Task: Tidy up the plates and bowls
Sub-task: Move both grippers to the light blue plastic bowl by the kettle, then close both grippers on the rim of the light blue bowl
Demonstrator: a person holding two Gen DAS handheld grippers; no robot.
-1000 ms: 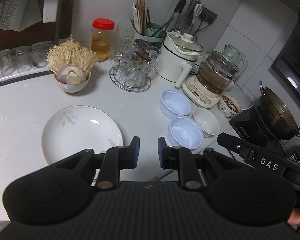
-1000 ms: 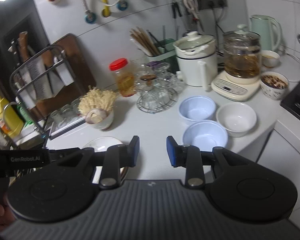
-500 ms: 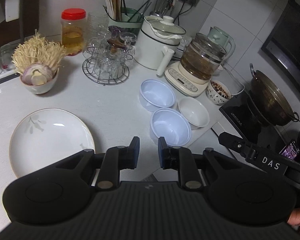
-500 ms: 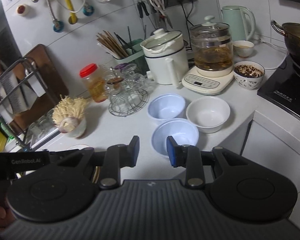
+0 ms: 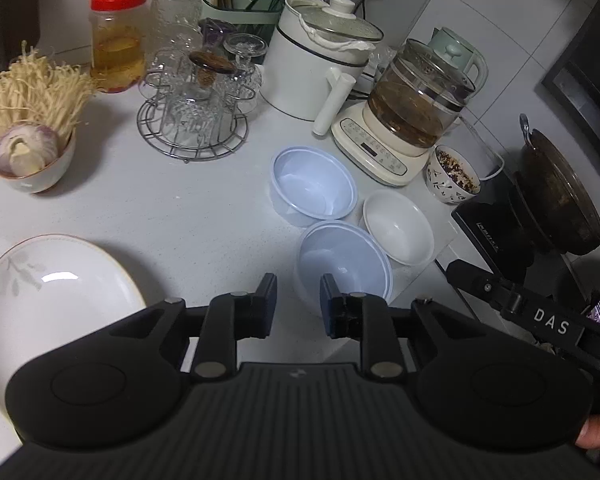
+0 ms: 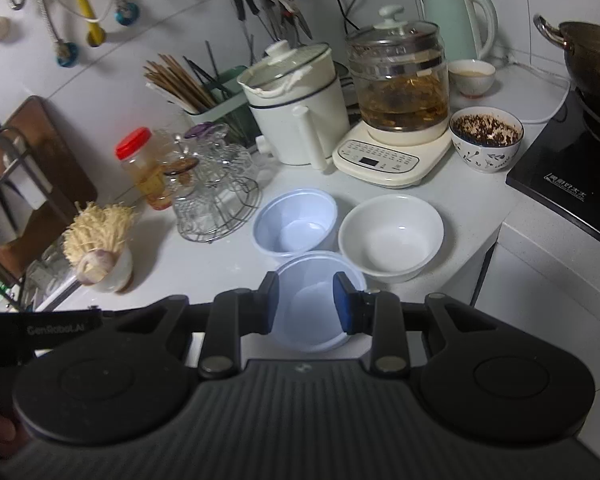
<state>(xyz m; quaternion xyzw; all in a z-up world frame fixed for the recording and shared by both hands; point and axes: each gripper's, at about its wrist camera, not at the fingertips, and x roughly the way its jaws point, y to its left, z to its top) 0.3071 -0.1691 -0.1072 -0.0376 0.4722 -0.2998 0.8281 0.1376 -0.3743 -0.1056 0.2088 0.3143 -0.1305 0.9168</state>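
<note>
Near bowl (image 6: 312, 304): pale-blue translucent plastic, just ahead of the right gripper (image 6: 306, 302), seen between its parted, empty fingers.
Plate (image 5: 40, 300): glossy, gold-rimmed; left wrist view only, left of the left gripper (image 5: 298, 306).
Left gripper: released, hovering, holding nothing.
White bowl (image 6: 392, 236): smooth ceramic, ahead-right.

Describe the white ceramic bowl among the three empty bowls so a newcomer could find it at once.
Start at the glass kettle on its cream base at the back of the white counter. Just in front of it three empty bowls cluster near the counter's edge. The white ceramic bowl is the rightmost, nearest the black cooktop; it is opaque white, unlike the two bluish translucent plastic bowls.
</note>
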